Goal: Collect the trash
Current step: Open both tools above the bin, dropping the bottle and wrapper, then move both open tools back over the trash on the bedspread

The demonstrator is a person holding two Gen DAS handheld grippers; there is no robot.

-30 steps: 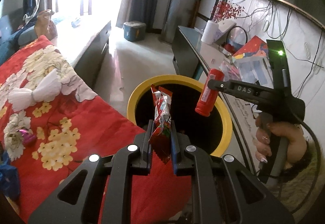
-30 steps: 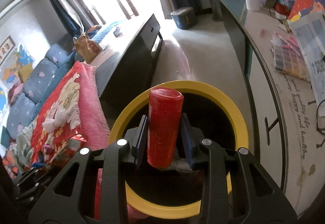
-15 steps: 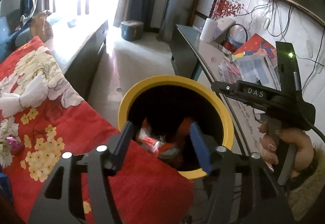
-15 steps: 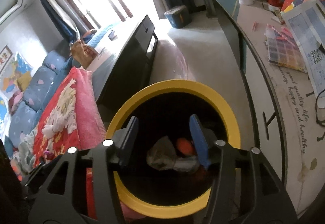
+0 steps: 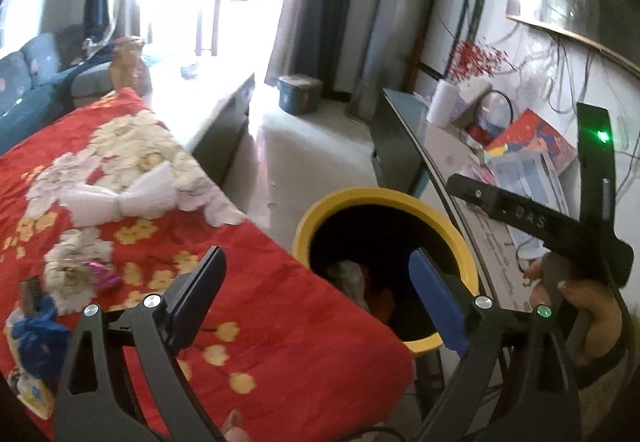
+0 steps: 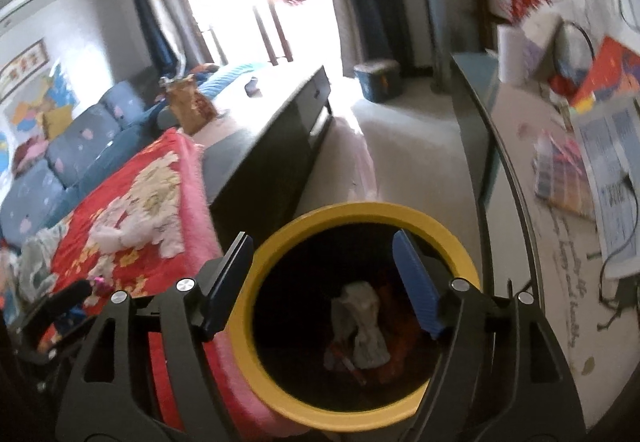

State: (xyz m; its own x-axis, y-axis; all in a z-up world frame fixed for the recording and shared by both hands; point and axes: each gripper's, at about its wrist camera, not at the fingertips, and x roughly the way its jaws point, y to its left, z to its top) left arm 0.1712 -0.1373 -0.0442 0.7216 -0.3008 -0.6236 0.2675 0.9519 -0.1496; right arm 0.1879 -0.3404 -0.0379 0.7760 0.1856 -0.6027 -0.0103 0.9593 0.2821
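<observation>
Yellow-rimmed bin point(image 6: 362, 215) low in the frame, both grippers empty above it.
Left gripper point(image 5: 316, 294) and right gripper point(image 6: 322, 274) have just been opening wide, nothing between the jaws; trash point(image 6: 366, 326) lies inside the bin. Lift clear of the rim, then go for the wrappers point(image 5: 34, 336) at lower left on the red blanket point(image 5: 280, 322).

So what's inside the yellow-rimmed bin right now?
In the bin, a crumpled pale grey wrapper lies on top of red and orange packaging. The dark interior hides the bottom and anything beneath that pile. Both tools are open and empty above it.
</observation>
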